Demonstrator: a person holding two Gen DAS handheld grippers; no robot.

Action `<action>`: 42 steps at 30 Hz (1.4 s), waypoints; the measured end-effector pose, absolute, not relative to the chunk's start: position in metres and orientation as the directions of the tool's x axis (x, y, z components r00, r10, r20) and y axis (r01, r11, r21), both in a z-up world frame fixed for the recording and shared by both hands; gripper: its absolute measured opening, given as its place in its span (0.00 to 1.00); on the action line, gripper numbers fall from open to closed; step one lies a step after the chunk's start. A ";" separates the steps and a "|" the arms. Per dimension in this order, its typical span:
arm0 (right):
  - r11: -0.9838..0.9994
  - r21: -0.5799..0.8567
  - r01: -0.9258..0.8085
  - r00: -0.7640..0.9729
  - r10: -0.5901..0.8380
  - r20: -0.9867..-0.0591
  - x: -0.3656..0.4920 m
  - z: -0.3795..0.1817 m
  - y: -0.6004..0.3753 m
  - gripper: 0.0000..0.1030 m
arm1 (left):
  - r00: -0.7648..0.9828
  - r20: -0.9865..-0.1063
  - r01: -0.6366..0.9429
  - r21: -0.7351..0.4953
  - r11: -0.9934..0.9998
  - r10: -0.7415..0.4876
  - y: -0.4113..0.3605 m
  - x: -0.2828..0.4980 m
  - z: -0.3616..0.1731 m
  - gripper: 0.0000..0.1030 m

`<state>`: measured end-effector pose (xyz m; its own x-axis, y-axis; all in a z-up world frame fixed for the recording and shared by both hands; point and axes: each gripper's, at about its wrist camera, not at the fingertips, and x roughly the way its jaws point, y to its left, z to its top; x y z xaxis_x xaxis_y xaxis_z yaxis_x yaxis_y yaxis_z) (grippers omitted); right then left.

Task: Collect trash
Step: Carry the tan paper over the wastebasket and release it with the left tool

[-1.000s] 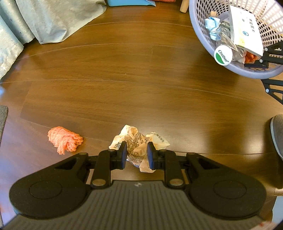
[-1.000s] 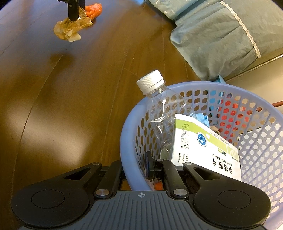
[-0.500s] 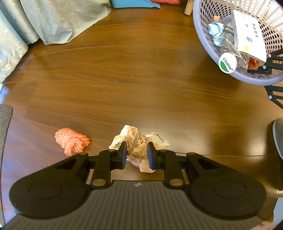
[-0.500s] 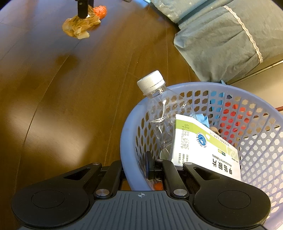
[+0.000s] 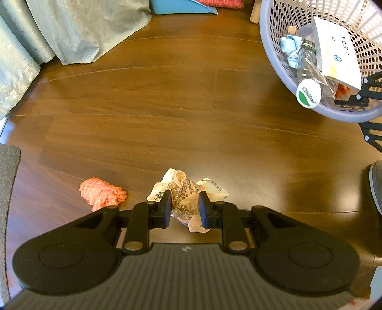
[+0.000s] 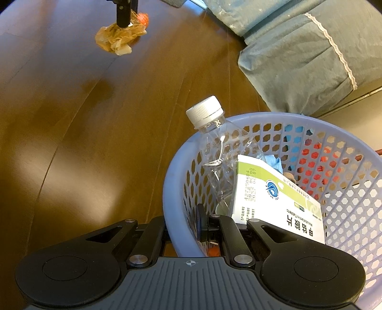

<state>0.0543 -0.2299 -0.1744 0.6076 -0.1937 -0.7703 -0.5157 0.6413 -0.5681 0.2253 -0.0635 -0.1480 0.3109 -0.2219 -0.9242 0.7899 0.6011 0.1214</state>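
Observation:
My left gripper (image 5: 183,207) is shut on a crumpled tan wrapper (image 5: 188,190) and holds it above the wooden floor; the right wrist view shows the wrapper (image 6: 118,39) hanging at the top left. An orange mesh wad (image 5: 101,193) lies on the floor just left of it. My right gripper (image 6: 185,225) is shut on the near rim of a lilac plastic basket (image 6: 170,198). Inside the basket are a clear bottle with a white cap (image 6: 214,143), a white and green medicine box (image 6: 274,193) and a blue crumpled scrap (image 5: 290,49). From the left wrist the basket (image 5: 269,47) is at the upper right.
Grey-green bedding (image 5: 78,31) hangs to the floor at the upper left, also in the right wrist view as blue-grey bedding (image 6: 303,52). A blue sheet (image 5: 181,6) lies by the far edge. A grey shoe (image 5: 376,183) shows at the right edge, a grey mat (image 5: 7,190) at the left.
The left gripper has risen with the wrapper and drifted toward the basket; floor and mesh wad slid right in its view. The right gripper keeps its hold on the rim.

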 end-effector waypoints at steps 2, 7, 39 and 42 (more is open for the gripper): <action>0.637 -0.567 -0.522 0.609 -0.187 -0.771 0.053 -0.174 -0.228 0.03 | 0.313 -0.923 0.789 0.123 0.602 -0.222 -0.064 0.225 -0.146 0.18; 0.633 -0.561 -0.534 0.612 -0.168 -0.773 0.052 -0.173 -0.225 0.03 | 0.317 -0.922 0.788 0.125 0.603 -0.224 -0.065 0.224 -0.144 0.18; 0.600 -0.534 -0.595 0.598 -0.113 -0.793 0.048 -0.171 -0.210 0.03 | 0.390 -0.870 0.794 0.152 0.588 -0.302 -0.091 0.219 -0.077 0.18; 0.600 -0.534 -0.595 0.598 -0.114 -0.793 0.049 -0.170 -0.211 0.03 | 0.400 -0.859 0.798 0.155 0.582 -0.320 -0.095 0.217 -0.066 0.18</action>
<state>0.0487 -0.2109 -0.1704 0.5980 -0.1136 -0.7934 -0.5949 0.6004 -0.5344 0.2170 -0.0948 -0.0664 0.3997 -0.3200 -0.8590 0.7983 0.5821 0.1547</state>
